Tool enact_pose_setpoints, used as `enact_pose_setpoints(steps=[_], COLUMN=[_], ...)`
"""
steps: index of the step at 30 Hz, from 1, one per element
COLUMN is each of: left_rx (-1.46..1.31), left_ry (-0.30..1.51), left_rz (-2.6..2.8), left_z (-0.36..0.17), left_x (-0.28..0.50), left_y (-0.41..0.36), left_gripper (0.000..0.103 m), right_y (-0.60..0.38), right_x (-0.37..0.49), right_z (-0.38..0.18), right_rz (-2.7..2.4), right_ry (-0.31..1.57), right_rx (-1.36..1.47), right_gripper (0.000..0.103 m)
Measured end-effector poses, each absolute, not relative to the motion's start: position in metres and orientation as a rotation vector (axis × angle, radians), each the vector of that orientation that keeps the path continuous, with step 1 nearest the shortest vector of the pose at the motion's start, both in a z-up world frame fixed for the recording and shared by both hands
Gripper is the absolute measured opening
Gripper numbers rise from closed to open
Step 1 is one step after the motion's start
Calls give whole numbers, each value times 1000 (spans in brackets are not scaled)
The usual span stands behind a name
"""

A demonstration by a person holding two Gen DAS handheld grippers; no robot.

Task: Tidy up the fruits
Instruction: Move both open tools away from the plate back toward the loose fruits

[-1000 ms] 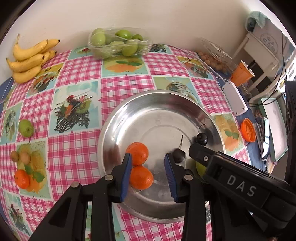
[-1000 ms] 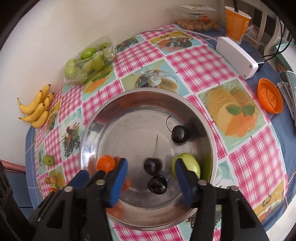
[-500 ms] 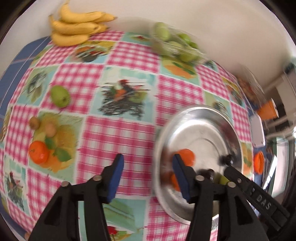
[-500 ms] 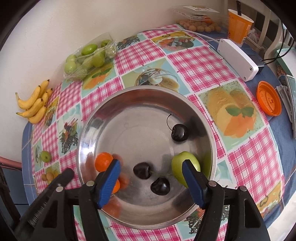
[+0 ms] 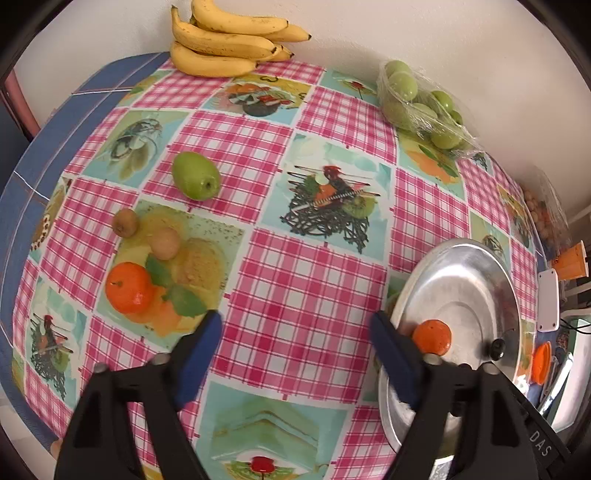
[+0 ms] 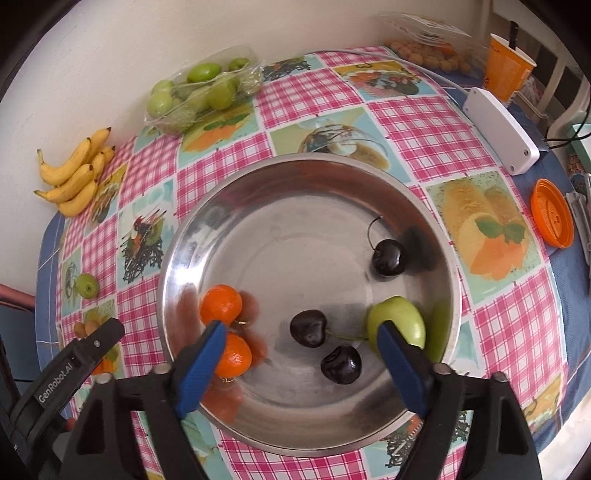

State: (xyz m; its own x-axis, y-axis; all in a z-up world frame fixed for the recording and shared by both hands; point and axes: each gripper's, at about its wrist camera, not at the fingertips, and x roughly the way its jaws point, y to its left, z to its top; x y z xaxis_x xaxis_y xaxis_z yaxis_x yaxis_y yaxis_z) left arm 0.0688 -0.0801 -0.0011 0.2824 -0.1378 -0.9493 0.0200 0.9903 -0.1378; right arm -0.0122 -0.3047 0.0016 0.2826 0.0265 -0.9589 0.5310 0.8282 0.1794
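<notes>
Two grippers spread — left gripper (image 5: 295,334), right gripper (image 6: 301,345)

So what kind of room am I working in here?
Probably a home dining or kitchen table: a pink checked tablecloth with fruit pictures, a bunch of yellow bananas against a plain white wall, and a round steel dish holding fruit.

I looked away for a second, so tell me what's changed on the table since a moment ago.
The left gripper swung left off the steel bowl, jaws opened wider and empty, now over the tablecloth near the loose tangerine. The right gripper also opened wider above the bowl. The fruit in the bowl stayed put.
</notes>
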Motion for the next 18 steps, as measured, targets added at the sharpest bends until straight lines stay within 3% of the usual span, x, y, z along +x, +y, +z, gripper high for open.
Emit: enact_pose_setpoints(steps=[3,5,9,18], left_rx=[-103,-100,-84,-84], left_ry=[1270,1266,1248,1205], left_rz=[-102,-100,-85,-76], left_z=[0,1,1,9], left_x=[69,69,68,69], left_y=[-79,-79,-77,-69], left_gripper=[87,88,95,96], right_y=[-302,-301,-299,-294], right_x=[-11,-10,-9,-6], right_z=[2,2,1,8], right_rz=[-349,-344,-342,-313], right_ry=[1244,1243,1248,1210], right_rx=[512,507,496,470], right_gripper=[91,103,103,103])
